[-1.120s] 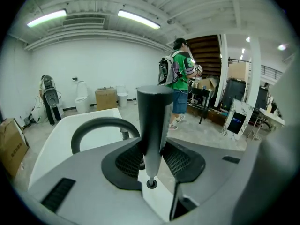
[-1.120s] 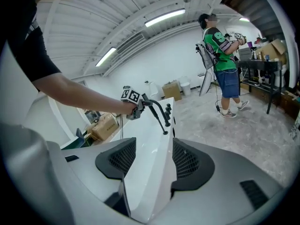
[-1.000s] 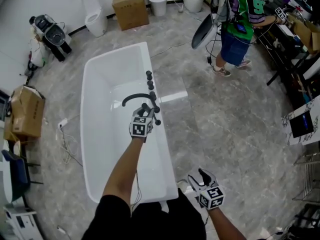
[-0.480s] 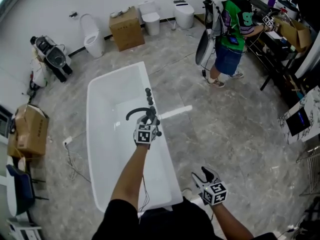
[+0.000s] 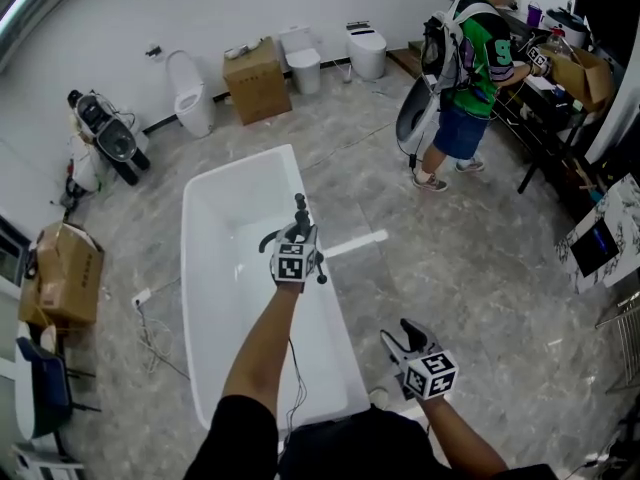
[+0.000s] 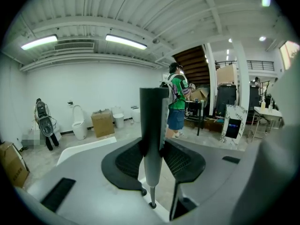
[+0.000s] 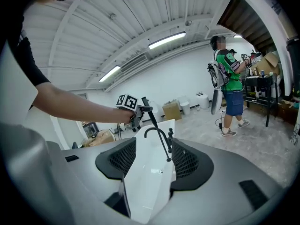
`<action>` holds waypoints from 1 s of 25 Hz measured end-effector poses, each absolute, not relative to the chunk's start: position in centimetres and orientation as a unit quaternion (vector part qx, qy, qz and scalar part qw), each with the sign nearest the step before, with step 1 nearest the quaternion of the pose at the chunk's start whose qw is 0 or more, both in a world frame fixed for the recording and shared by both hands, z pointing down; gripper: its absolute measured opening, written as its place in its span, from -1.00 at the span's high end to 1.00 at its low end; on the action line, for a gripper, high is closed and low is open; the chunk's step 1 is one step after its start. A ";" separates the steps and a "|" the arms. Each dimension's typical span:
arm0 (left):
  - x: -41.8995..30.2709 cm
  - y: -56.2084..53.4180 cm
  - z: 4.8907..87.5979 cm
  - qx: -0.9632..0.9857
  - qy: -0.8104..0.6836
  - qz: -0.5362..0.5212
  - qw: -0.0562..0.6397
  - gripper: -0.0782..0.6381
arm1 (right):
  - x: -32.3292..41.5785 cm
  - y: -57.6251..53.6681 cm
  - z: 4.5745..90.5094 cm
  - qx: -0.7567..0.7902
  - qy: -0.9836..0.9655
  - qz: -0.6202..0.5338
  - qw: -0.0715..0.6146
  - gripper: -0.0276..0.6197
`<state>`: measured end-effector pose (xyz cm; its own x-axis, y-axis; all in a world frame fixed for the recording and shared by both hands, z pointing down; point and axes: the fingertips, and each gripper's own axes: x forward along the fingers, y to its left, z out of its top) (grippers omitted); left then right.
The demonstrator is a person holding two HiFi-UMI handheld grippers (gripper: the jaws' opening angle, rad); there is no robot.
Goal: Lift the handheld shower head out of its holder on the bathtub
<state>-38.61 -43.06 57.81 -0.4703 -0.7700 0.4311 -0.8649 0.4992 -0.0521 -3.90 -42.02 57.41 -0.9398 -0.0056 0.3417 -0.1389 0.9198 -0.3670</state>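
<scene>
The handheld shower head (image 6: pixel 151 121) is a dark grey wand standing upright between the jaws of my left gripper (image 6: pixel 152 159), which is shut on its handle. In the head view the left gripper (image 5: pixel 297 232) holds the shower head (image 5: pixel 299 204) above the right rim of the white bathtub (image 5: pixel 200 268), next to the black curved faucet (image 5: pixel 270 236). The right gripper view shows the shower head (image 7: pixel 149 110) raised, with its hose running down to the tub rim. My right gripper (image 5: pixel 404 336) hangs open near the tub's near right corner, with nothing between its jaws.
A person in a green shirt (image 5: pixel 470 63) stands at the back right by a dark rack of gear. Toilets (image 5: pixel 190 98), a cardboard box (image 5: pixel 257 80) and a scooter (image 5: pixel 105 138) line the far wall. Another box (image 5: pixel 65 273) and cables lie left of the tub.
My left gripper has risen and carried the shower head up off the tub rim. My right gripper has also risen a little. The person at the back has stepped further away.
</scene>
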 end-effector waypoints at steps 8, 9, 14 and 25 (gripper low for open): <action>-40.8 -42.2 51.7 0.479 -0.858 0.119 0.143 0.44 | -4.3 -42.2 53.9 0.058 -0.973 0.170 0.145 0.35; -41.0 -42.2 51.1 0.479 -0.859 0.115 0.138 0.44 | -4.5 -42.2 53.7 0.059 -0.973 0.167 0.145 0.36; -42.2 -42.1 47.9 0.483 -0.860 0.114 0.121 0.43 | -5.6 -42.0 52.1 0.064 -0.975 0.170 0.129 0.55; -44.0 -41.0 41.6 0.493 -0.861 0.095 0.079 0.43 | -8.4 -39.7 47.8 0.069 -0.983 0.136 0.097 0.91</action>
<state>-43.97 -41.02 41.56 -0.5022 -0.8336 0.2301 -0.8637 0.4966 -0.0857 -8.43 -39.75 47.80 -0.9715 -0.1093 0.2104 -0.1624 0.9534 -0.2544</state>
